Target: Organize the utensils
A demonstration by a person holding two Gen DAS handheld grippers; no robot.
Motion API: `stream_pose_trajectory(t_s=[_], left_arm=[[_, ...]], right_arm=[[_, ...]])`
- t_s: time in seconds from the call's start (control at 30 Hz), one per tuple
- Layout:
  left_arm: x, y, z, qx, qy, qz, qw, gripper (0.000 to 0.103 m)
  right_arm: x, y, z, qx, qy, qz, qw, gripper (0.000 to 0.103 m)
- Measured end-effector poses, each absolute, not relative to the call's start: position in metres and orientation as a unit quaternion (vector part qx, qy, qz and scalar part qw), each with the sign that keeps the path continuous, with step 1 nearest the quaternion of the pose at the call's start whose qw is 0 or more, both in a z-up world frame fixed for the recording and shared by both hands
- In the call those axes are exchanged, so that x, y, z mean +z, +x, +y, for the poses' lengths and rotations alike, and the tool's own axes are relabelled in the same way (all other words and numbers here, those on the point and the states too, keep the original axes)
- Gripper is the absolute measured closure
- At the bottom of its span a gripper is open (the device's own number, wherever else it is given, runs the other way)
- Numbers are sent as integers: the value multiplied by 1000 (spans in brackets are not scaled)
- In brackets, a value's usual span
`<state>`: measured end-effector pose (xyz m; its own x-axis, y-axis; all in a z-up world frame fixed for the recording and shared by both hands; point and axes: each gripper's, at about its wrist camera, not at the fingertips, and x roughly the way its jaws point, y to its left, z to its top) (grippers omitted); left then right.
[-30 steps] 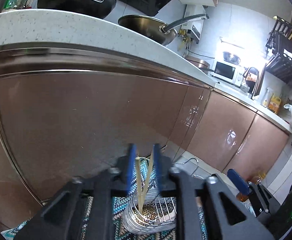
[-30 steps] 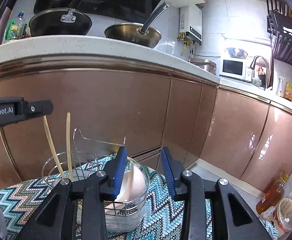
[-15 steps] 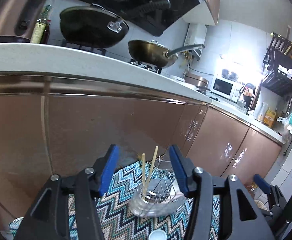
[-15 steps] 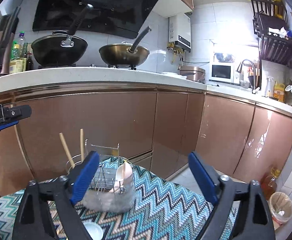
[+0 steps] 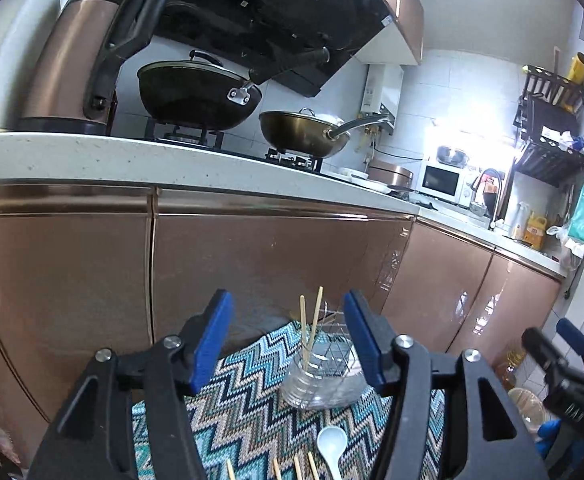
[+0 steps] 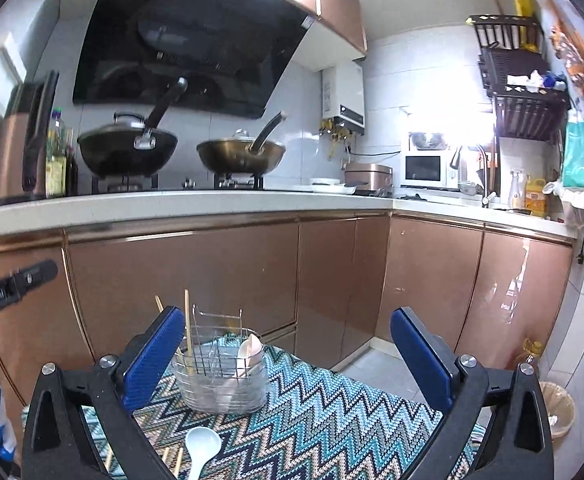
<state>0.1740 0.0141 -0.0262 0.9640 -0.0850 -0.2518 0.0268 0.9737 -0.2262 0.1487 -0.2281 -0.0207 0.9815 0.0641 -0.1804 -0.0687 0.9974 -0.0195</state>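
- Now both empty: left gripper (image 5: 287,344) with jaws opening, right gripper (image 6: 287,356) with jaws opening wide, nothing between either pair.
- In the wire utensil holder (image 6: 221,376): two chopsticks (image 5: 310,326) and a spoon (image 6: 249,350), standing up to stay tidy.
- Left on the zigzag mat (image 6: 332,420), probably next: a white spoon (image 6: 201,446) and more chopsticks (image 5: 298,468).

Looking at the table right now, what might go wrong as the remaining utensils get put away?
The white spoon and loose chopsticks lie flat on the zigzag cloth, so pinching them may snag or drag it. The utensil holder looks light, and its upright chopsticks could catch a gripper and tip it.
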Motion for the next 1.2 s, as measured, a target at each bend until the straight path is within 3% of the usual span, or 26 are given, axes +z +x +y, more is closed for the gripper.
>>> stream_pose_trajectory(t_s=[1.2], left_arm=[[6,82,26,-9,-95,124,988,37]], right_arm=[[2,35,-252,1,4,74,997,0]])
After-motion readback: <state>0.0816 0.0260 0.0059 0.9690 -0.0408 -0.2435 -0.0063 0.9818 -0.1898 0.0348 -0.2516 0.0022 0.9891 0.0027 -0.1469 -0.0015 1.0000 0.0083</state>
